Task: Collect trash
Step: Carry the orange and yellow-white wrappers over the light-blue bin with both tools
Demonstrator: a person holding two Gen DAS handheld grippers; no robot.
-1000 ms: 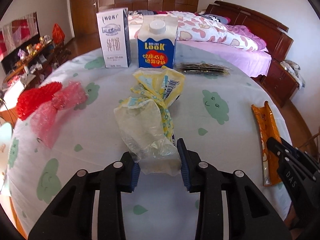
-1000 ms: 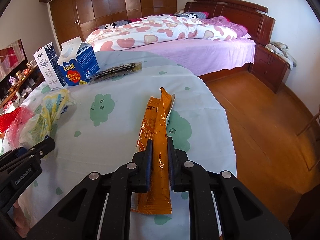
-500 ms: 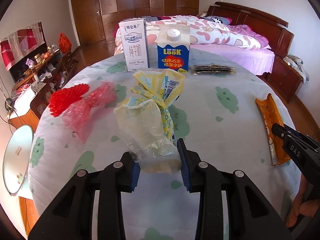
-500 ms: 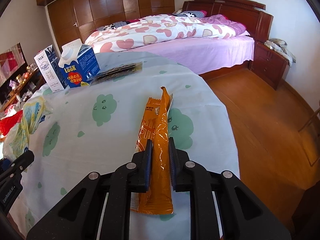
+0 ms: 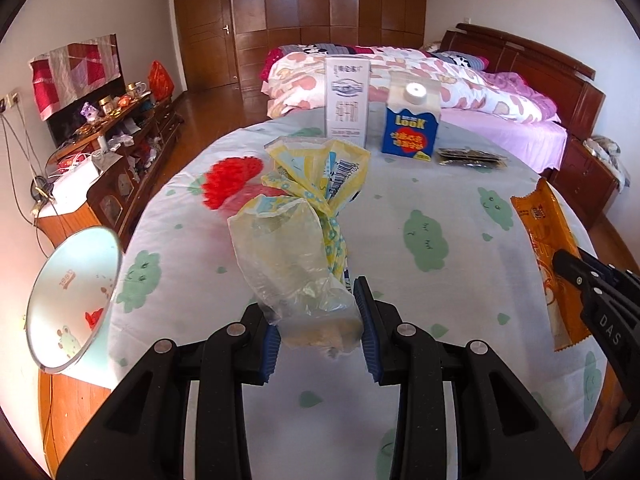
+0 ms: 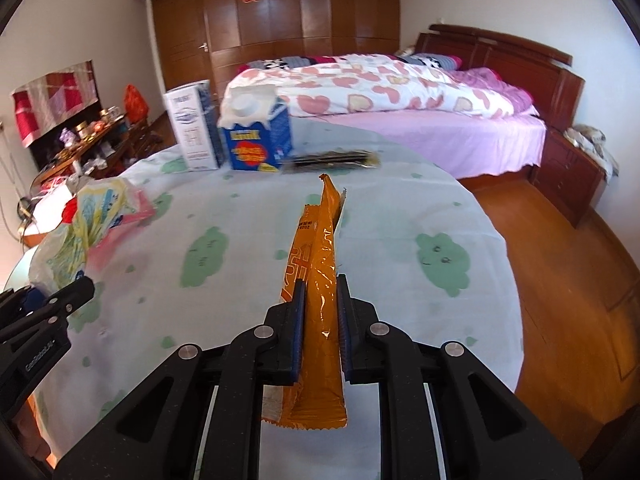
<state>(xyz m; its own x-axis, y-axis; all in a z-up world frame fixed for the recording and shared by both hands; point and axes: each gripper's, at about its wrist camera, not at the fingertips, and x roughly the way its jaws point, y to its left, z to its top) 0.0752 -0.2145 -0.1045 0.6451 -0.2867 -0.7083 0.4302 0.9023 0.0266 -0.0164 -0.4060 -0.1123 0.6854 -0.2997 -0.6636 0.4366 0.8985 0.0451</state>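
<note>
Two pieces of trash are hanging in our tools above the round worktop (image 5: 460, 200) with its cloud-print cloth. We are gripping a crumpled clear and yellow plastic bag (image 5: 296, 248) in the left tool (image 5: 318, 330), its blue pads pressing the bag's lower end while the knotted yellow top is standing up and away from us. We are pinching a long orange snack wrapper (image 6: 320, 292) in the right tool (image 6: 320, 320), jaws closed tight on its middle, with the wrapper's far tip pointing toward the cartons and its near end drooping below the fingers. From the left wrist view, that same wrapper is showing at the right edge, held clear of the cloth. Lying on the worktop behind the bag are a red and pink bubble wrap piece (image 5: 230, 186), a tall white milk carton (image 5: 346, 102), a blue carton (image 5: 412, 126) with a white cap, and a flat dark packet (image 5: 470, 158) beside it. A round mirror (image 5: 74, 300) is sitting at the left rim.
</note>
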